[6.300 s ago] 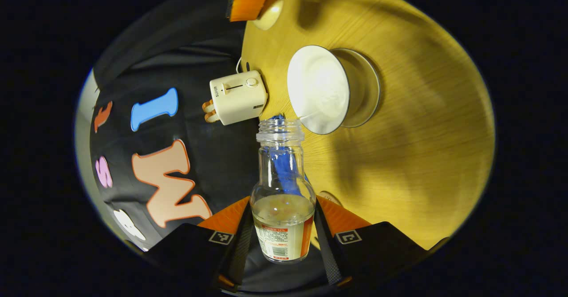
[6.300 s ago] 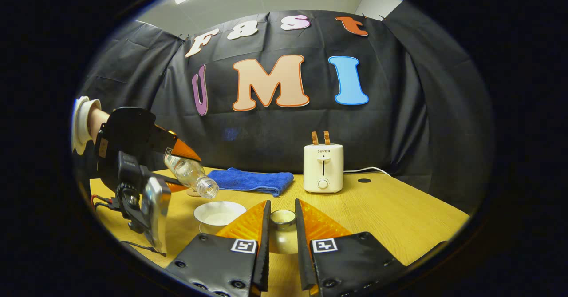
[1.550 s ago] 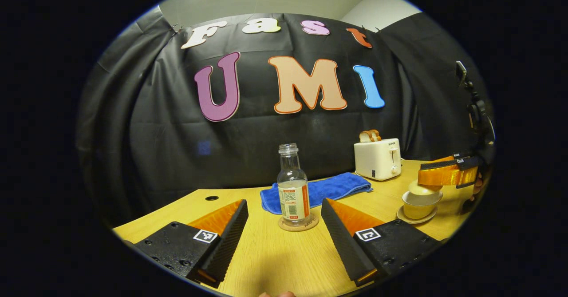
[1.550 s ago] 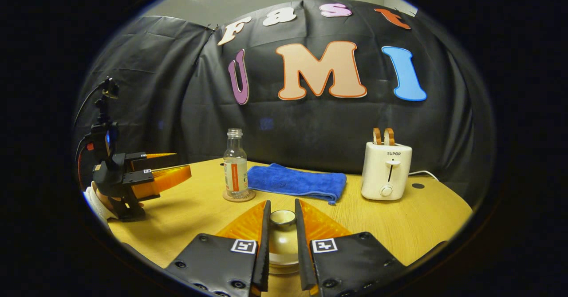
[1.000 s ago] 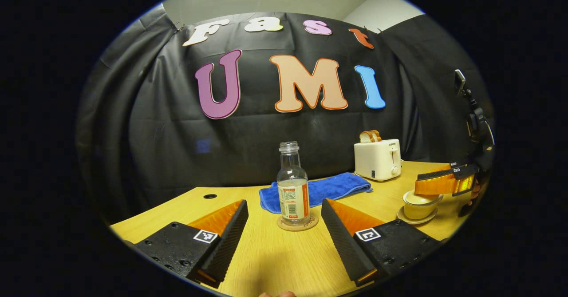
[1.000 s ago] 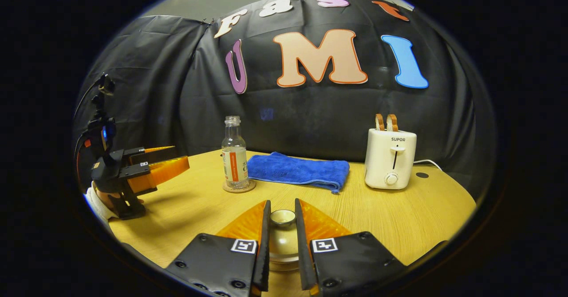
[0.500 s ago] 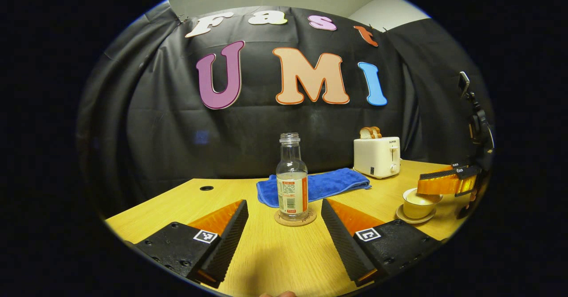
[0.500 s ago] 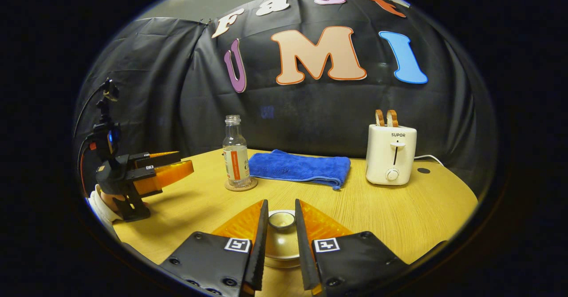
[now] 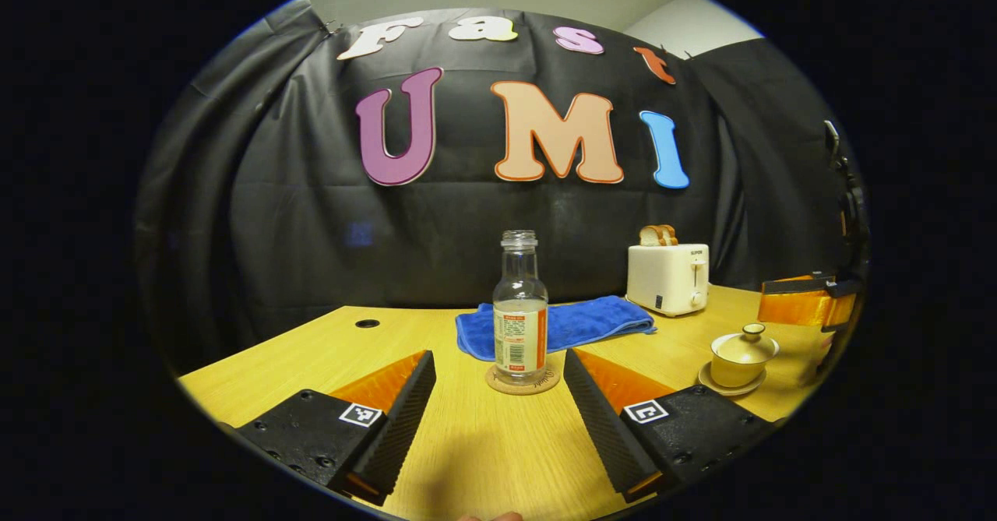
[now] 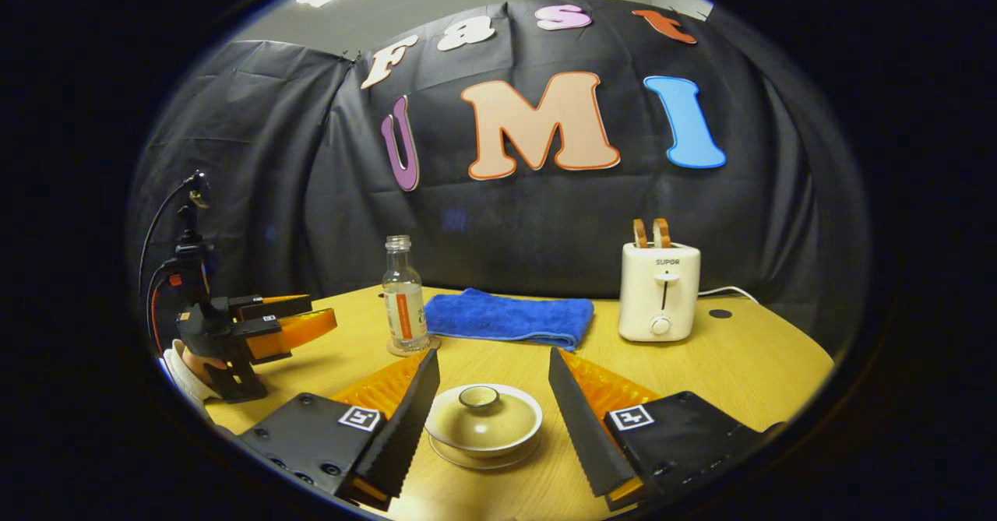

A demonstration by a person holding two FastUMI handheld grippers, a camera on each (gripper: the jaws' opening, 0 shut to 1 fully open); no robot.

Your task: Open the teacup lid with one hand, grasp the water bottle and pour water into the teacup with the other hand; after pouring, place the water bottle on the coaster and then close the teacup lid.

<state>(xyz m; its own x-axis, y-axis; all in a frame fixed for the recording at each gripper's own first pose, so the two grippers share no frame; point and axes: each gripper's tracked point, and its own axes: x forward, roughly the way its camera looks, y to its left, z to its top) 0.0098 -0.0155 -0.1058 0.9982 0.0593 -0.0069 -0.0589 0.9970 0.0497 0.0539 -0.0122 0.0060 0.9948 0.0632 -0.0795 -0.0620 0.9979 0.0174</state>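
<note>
From the right gripper view I see the left claw (image 10: 300, 315) far left, spread wide, holding nothing. Water bottle (image 10: 404, 293) stands upright on its coaster (image 10: 413, 347), blue towel (image 10: 510, 316) just beside it, toaster (image 10: 659, 292) further right on the bench (image 10: 748, 365). My right claw (image 10: 489, 385) is parted, flanking the lidded teacup (image 10: 483, 418) on its saucer (image 10: 483, 455), fingers clear of it.

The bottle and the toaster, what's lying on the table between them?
A folded blue towel lies between the bottle and the toaster, near the back of the table. The right gripper view shows it plainly.
</note>
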